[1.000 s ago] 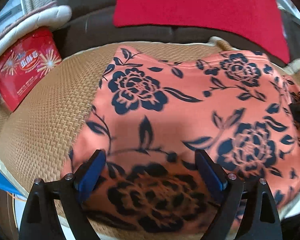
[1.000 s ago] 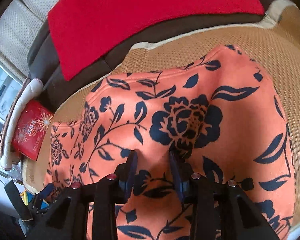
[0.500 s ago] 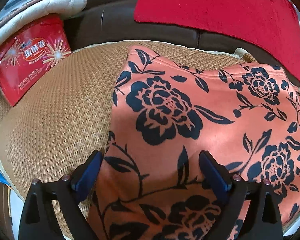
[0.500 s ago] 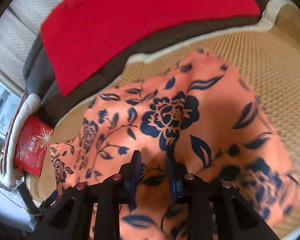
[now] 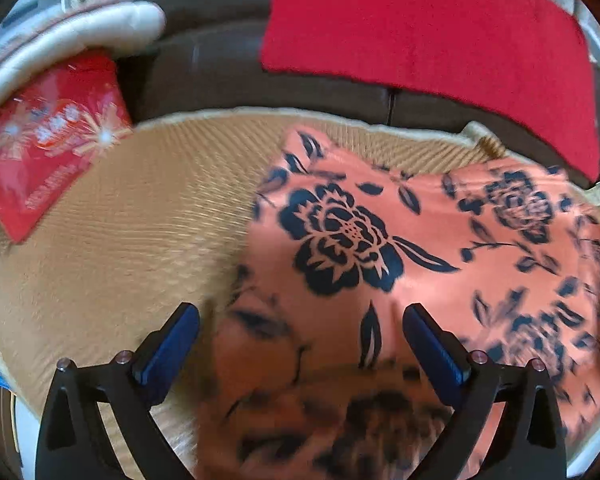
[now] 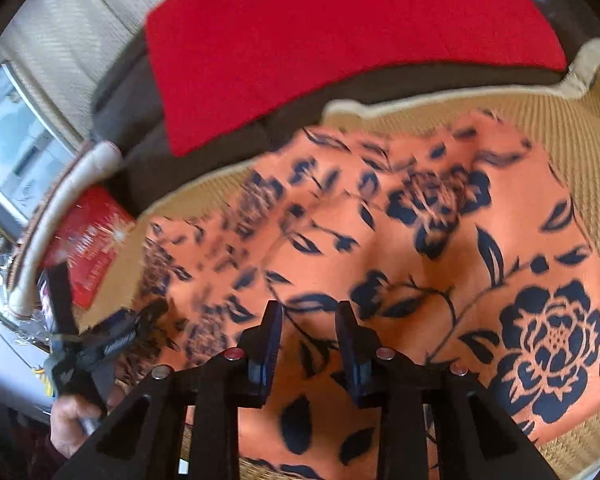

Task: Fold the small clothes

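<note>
garment (image 5: 440, 280) spread flat on woven mat (image 5: 120, 260). tin (image 5: 48, 160) at mat's left edge, cloth (image 5: 440, 28) draped on sofa back behind. left gripper (image 5: 300, 328) over garment's left edge

Woven tan seat mat (image 5: 112, 240) with pale binding, spread over a dark brown sofa (image 5: 204, 68). Red cloth (image 5: 432, 28) draped on the sofa back at 12 to 1 o'clock in the left wrist view, at 12 o'clock in the right wrist view. Red tin (image 5: 48, 140) with gold starburst print at 9 to 10 o'clock, just beside the mat's edge, tucked under a cream padded armrest (image 5: 84, 36); window (image 6: 16, 148) at 9 o'clock in the right wrist view.
</note>
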Motion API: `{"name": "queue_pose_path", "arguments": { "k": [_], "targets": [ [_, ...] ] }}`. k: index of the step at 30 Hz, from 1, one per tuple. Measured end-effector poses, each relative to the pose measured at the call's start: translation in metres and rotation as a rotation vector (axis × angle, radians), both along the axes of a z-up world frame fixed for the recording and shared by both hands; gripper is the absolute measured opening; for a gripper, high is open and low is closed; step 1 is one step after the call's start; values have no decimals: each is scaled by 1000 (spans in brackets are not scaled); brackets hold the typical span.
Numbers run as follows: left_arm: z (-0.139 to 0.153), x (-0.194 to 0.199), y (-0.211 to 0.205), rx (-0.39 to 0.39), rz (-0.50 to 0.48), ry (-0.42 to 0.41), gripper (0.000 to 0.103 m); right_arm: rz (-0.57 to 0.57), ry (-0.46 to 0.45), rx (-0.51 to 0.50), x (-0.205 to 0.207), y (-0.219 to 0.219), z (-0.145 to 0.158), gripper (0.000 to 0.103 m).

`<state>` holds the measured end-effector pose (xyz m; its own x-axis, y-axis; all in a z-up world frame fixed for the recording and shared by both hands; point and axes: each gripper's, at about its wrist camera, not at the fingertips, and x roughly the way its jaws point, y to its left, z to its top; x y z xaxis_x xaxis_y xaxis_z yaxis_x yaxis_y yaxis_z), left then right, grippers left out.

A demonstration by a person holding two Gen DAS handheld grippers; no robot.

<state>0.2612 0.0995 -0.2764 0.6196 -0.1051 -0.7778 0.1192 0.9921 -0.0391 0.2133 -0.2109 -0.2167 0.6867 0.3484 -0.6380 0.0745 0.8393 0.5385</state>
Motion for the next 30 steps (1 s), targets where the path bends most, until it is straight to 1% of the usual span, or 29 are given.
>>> {"name": "queue_pose_path", "arguments": {
  "k": [2,3,4,6,7,9,10,12,14,17,20,21,22,23,24,26,28,30],
  "targets": [
    [14,-20,17,-14,31,-45,102,18,-32,24,0,5,6,31],
    [18,-33,24,-27,54,-59,101,36,-28,29,4,12,4,31],
    [19,-45,37,-49,89,-62,101,52,-3,25,7,18,1,31],
    [18,-61,57,-92,147,-47,101,62,74,4,17,28,-10,32],
    [16,-67,70,-124,179,-38,101,58,91,-12,18,30,-14,32],
    [11,-80,90,-203,238,-4,101,43,88,-1,16,30,-9,31],
    [10,-89,92,-235,251,12,101,42,76,15,14,29,-5,31],
    [2,-95,100,-308,261,52,101,53,35,41,8,25,3,31],
    [-2,-98,97,-359,251,76,101,62,15,41,3,27,8,31],
    [-6,-97,87,-412,214,106,101,87,46,24,6,35,1,31],
    [-5,-99,74,-445,186,94,100,95,56,5,9,39,-3,32],
    [-5,-98,69,-454,173,92,93,103,54,-2,9,39,-3,32],
    [-5,-96,64,-460,158,97,84,110,59,-9,11,39,-4,30],
    [-8,-92,60,-463,145,112,81,115,72,-14,15,41,-8,30],
    [-11,-89,58,-468,143,124,76,120,83,-9,18,41,-13,31],
    [-18,-81,58,-488,172,154,69,122,86,7,19,39,-16,31],
    [-24,-76,60,-536,192,172,53,129,89,24,20,37,-17,31],
    [-27,-73,60,-564,201,174,51,137,90,39,20,34,-17,31]
  ]
}}
